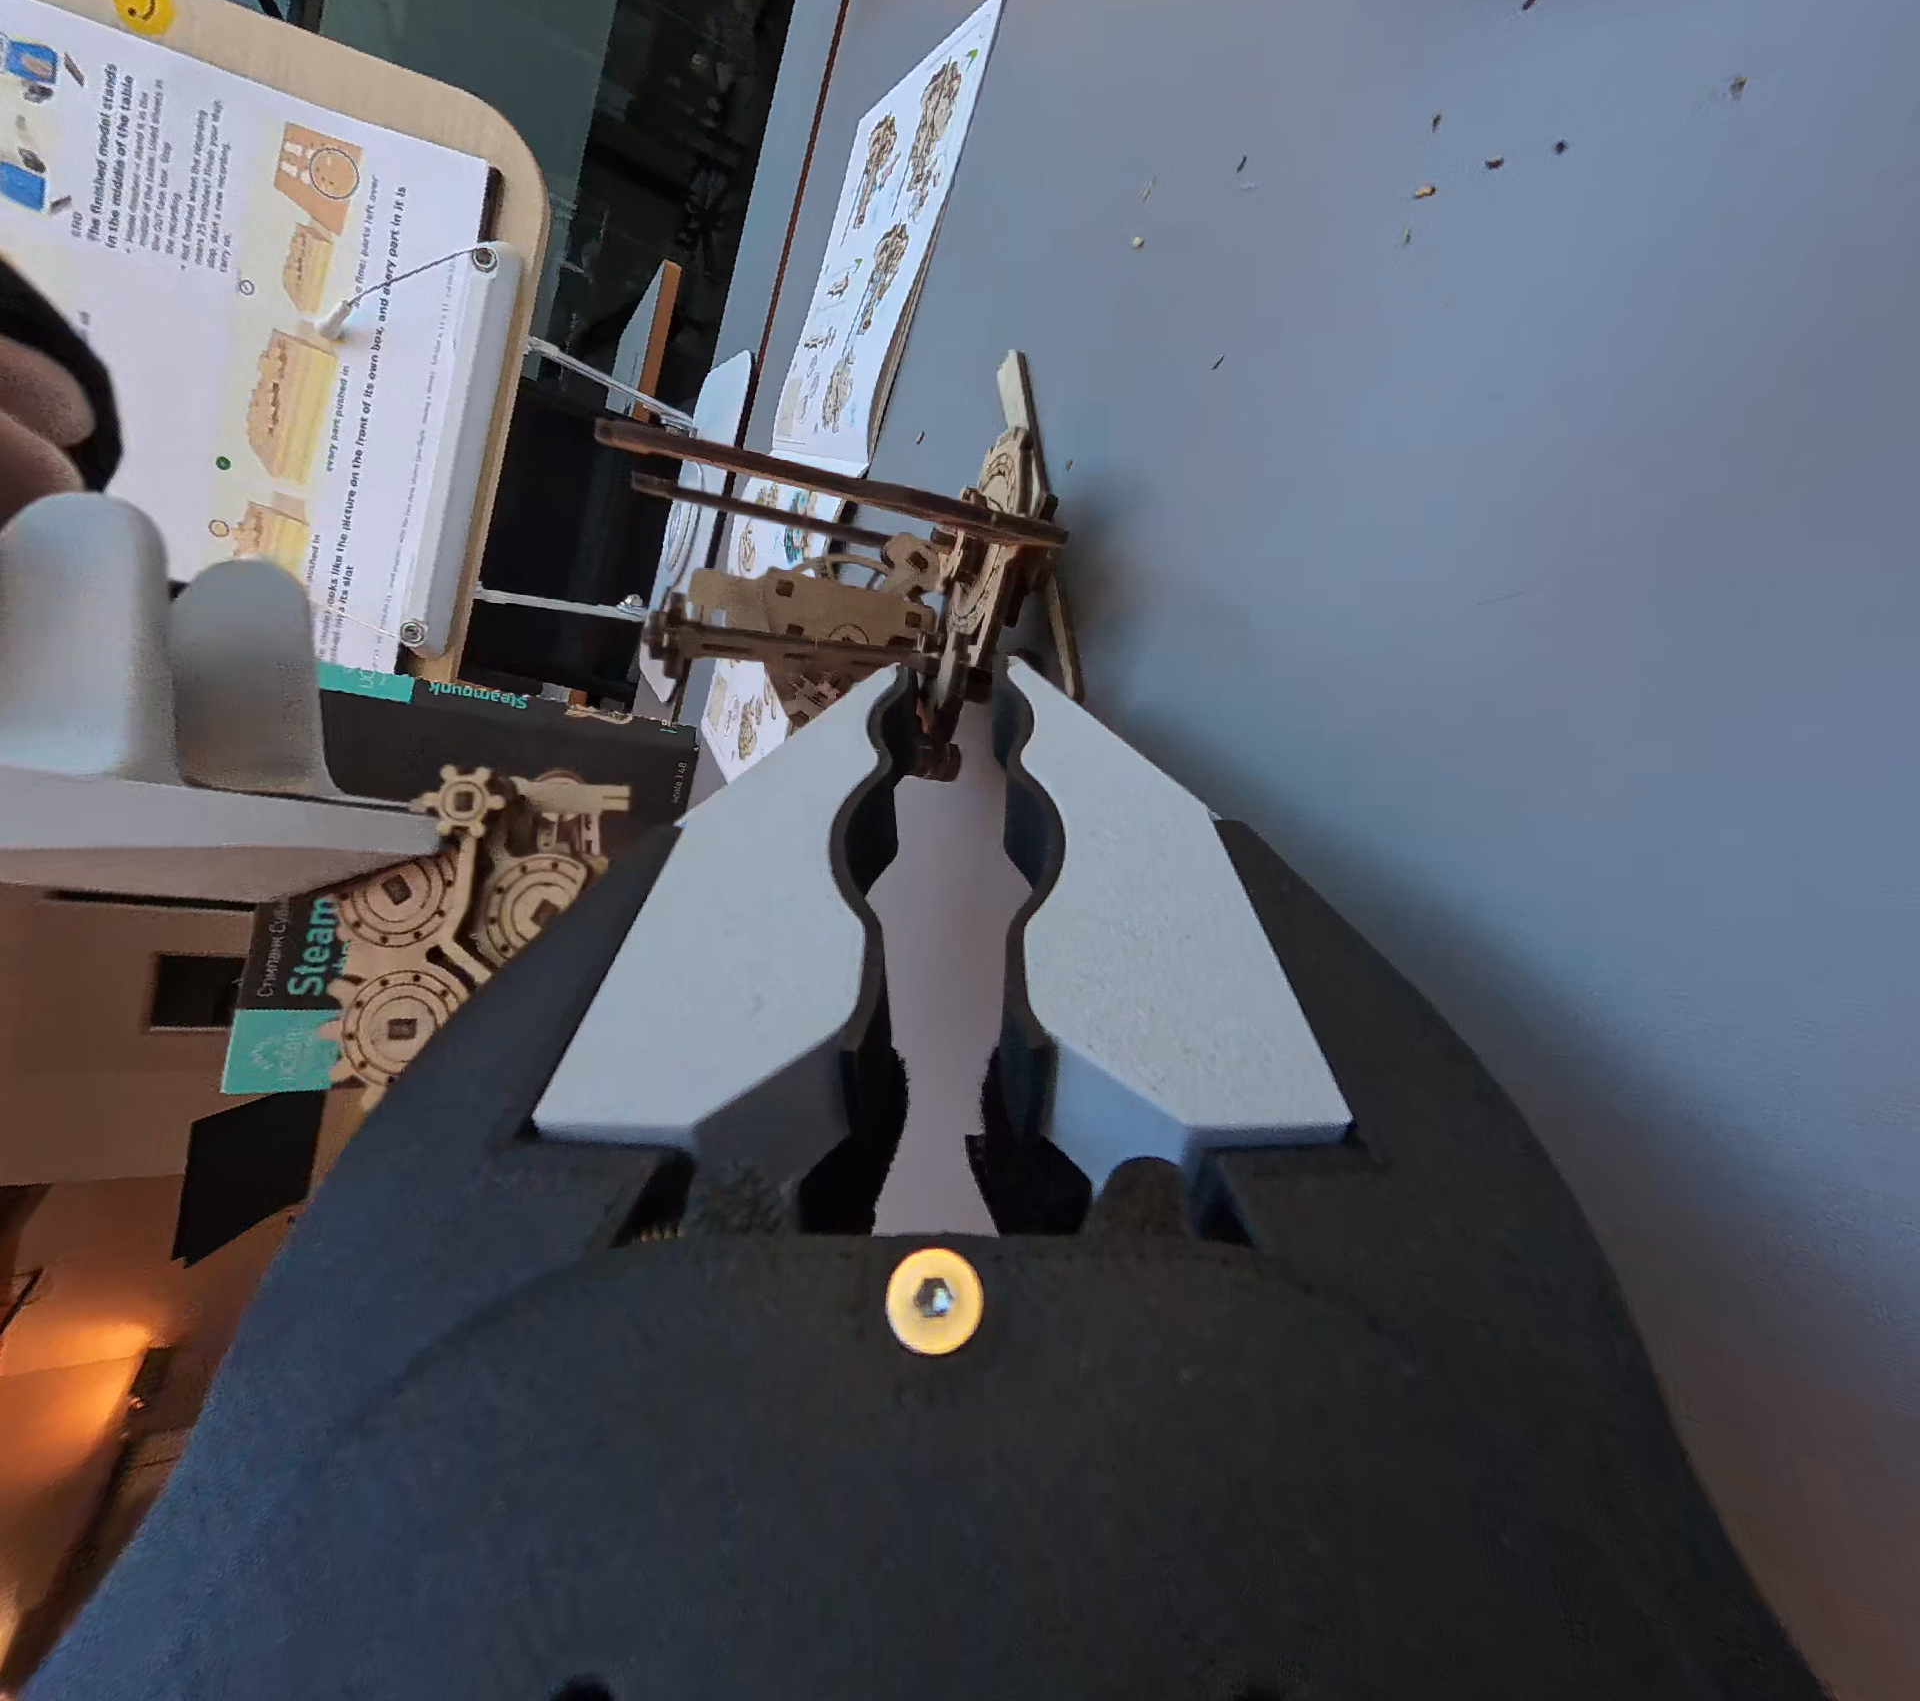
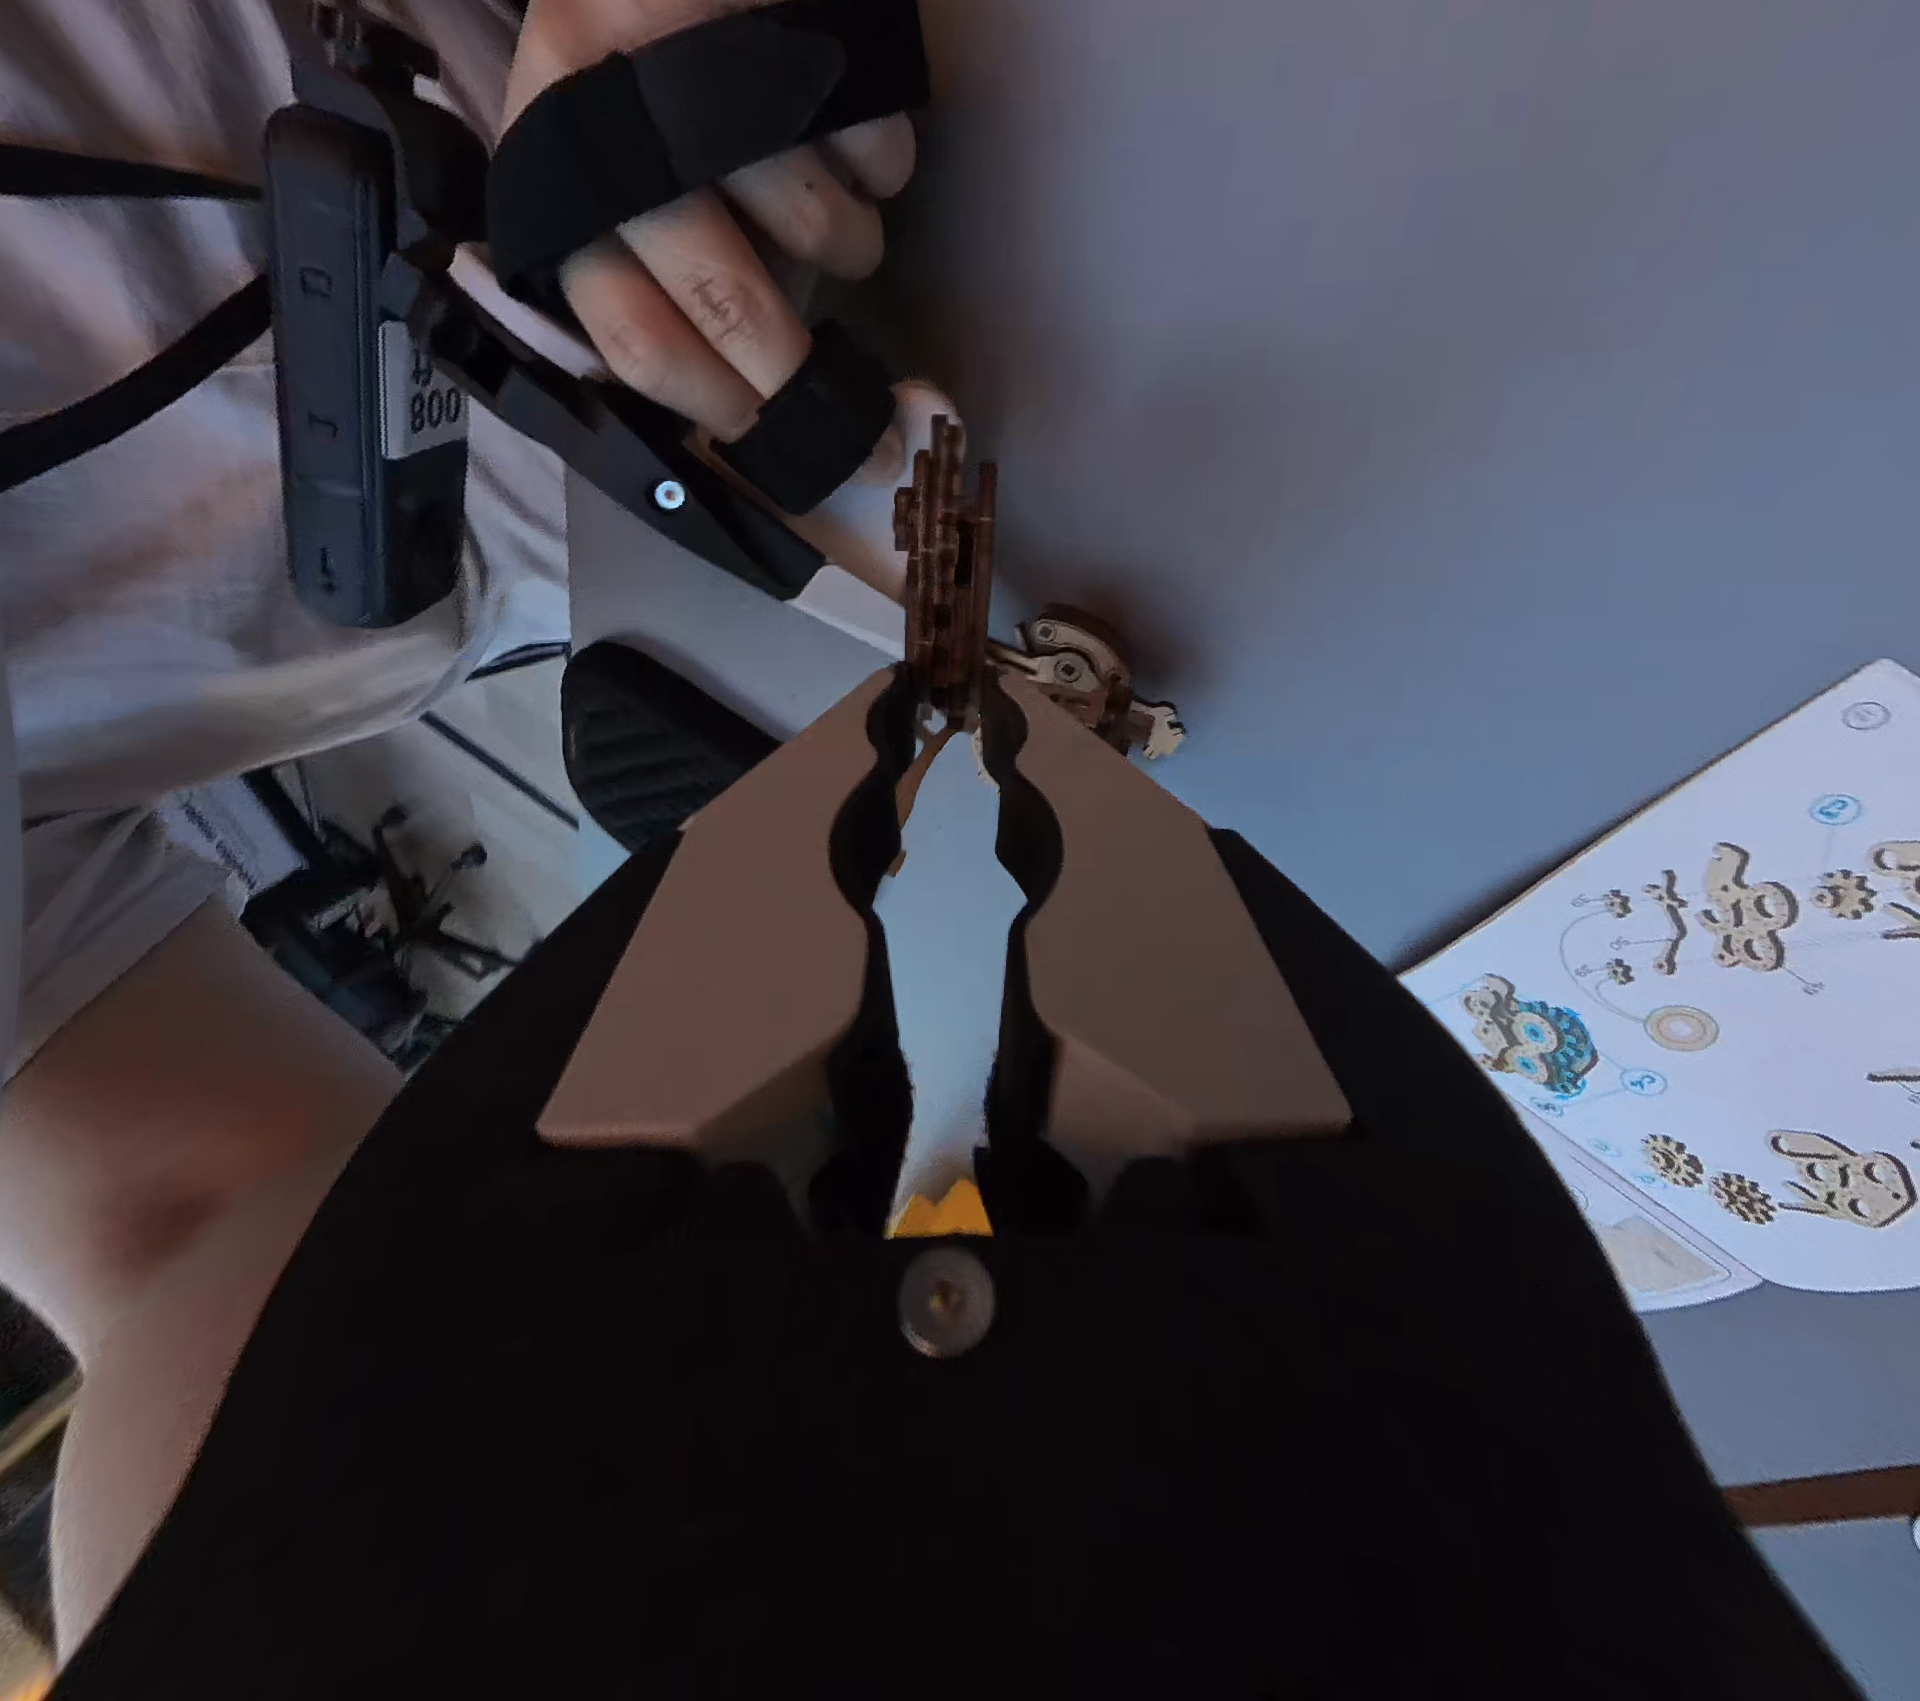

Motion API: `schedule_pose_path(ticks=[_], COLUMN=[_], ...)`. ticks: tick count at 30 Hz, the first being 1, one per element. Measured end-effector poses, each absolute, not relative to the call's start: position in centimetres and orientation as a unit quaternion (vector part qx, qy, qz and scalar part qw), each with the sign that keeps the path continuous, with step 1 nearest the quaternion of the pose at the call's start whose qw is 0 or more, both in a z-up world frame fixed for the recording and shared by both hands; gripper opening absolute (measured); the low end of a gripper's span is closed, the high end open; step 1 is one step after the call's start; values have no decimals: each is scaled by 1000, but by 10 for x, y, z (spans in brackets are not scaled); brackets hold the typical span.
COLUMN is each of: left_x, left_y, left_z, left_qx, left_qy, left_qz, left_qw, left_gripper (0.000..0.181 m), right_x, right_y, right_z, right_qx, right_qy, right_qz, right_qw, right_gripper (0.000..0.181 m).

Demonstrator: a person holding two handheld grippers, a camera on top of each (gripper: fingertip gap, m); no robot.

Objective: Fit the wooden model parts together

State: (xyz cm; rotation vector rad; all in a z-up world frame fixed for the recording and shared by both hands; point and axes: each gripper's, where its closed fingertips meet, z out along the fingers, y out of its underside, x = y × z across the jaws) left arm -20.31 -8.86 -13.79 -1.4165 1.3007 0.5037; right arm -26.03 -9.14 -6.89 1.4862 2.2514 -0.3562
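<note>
Left gripper (image 1: 951,690) grips wooden model (image 1: 914,602) | right gripper (image 2: 940,695) grips gear piece (image 2: 943,581)

The wooden model's (image 1: 831,612) lower edge is hidden behind the left tongs (image 1: 951,695). The instruction booklet (image 2: 1683,1007) is cut off at the right edge.

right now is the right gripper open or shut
Shut: the right gripper has its grey fingertips pinching a small dark brown wooden toothed part.
</note>
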Motion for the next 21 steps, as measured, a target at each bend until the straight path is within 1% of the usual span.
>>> schedule_pose_path(ticks=[3,6,9,10,12,17,21], left_x=[-202,-202,-199,-198,-197,-192,-197], left_y=[-91,-94,-100,-103,-107,-120,-117], left_z=[-131,-125,-123,-123,-123,-104,-97], left_qx=[-606,-612,-610,-609,-608,-570,-581], left_qy=[530,517,517,520,523,521,499], left_qz=[177,146,123,118,111,89,59], left_qw=[565,580,588,587,587,629,640], left_gripper=[12,18,24,26,28,24,25], right_x=[-274,-291,-300,-302,-306,-324,-339], right_y=[-84,-72,-59,-54,-49,-48,-47], right_z=[-74,-74,-72,-74,-84,-120,-137], right_qx=[576,603,631,641,663,698,719], right_qy=[781,738,661,631,577,521,497], right_qz=[-199,-301,-406,-436,-476,-478,-465], right_qw=[136,32,-9,-4,34,112,141], right_gripper=[11,10,10,10,10,10,10])
